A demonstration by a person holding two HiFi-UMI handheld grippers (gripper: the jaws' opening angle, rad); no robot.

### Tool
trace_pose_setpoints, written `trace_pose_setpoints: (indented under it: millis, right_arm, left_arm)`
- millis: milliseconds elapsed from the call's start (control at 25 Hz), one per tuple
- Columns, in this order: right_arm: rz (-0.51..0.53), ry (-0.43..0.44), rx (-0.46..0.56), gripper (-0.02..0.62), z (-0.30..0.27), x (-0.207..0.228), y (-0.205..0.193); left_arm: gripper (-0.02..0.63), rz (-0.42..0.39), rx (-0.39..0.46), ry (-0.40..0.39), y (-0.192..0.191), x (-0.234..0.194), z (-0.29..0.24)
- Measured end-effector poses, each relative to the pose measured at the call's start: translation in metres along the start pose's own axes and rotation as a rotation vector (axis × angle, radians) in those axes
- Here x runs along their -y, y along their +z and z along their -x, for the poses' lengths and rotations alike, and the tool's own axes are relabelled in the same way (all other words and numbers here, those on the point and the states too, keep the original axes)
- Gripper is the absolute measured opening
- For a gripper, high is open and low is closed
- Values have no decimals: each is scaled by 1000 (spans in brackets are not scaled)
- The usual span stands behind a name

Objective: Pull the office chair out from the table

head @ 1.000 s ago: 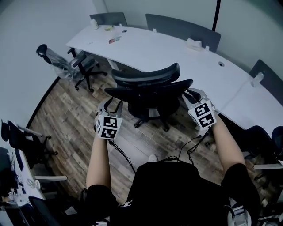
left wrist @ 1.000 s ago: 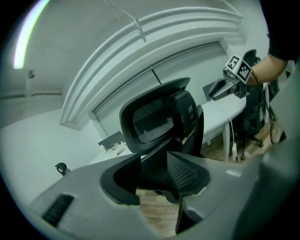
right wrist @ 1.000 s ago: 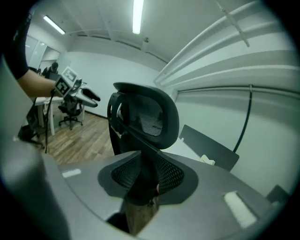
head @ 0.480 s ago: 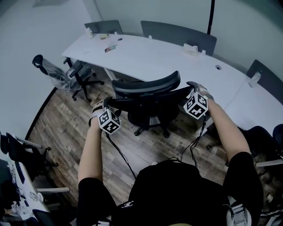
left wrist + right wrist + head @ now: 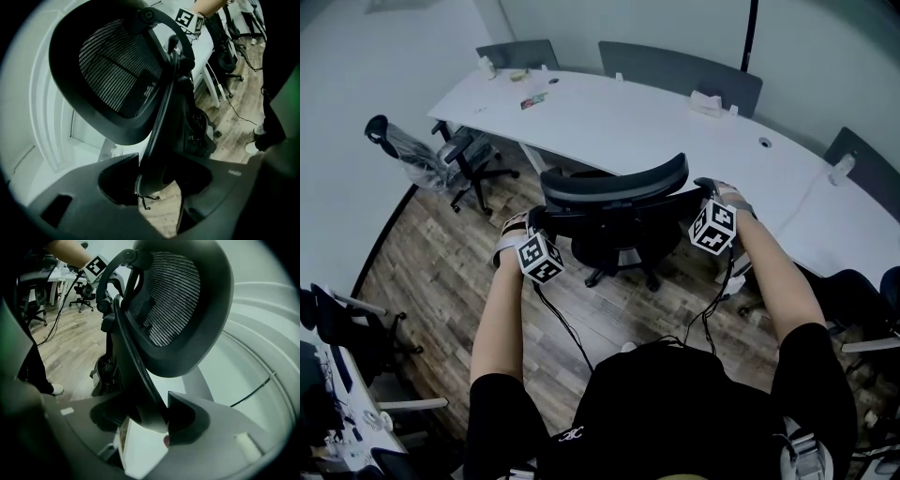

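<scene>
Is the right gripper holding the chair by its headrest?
No, the right gripper's jaws have just been closing on the backrest's side edge, which sits between them, below the headrest.

- The office chair [image 5: 614,202] has a matt black frame, plastic by its look, smooth along its edges.
- Its headrest [image 5: 117,70] is filled with fine, ribbed black mesh cloth.
- The table [image 5: 609,117] top is white and smooth, with a soft sheen.
- The floor [image 5: 450,262] is brown wood-grain planking, matt and streaky.
- The grey panels [image 5: 680,70] behind the table may be cloth-covered; they are too far off to be sure.
</scene>
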State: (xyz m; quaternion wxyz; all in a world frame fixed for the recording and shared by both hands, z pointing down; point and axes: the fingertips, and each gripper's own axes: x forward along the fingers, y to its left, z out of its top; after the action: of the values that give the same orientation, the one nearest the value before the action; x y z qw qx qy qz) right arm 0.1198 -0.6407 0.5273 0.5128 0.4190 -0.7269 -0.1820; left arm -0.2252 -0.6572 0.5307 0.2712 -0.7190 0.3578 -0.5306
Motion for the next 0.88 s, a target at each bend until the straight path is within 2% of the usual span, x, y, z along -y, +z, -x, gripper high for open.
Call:
trace_pose_setpoints:
  millis: [200, 440, 880]
  right_arm:
    - [-14, 3, 2, 256, 5, -5, 0]
    - [-39, -22, 17, 261, 9, -11, 0]
    - [-2, -11, 78, 261, 33, -32, 4]
  left_arm:
    - [209, 16, -9, 5, -3, 3, 3]
    - [198, 11, -65, 31, -6, 10, 10]
    - [196, 62, -132, 32, -14, 36, 49]
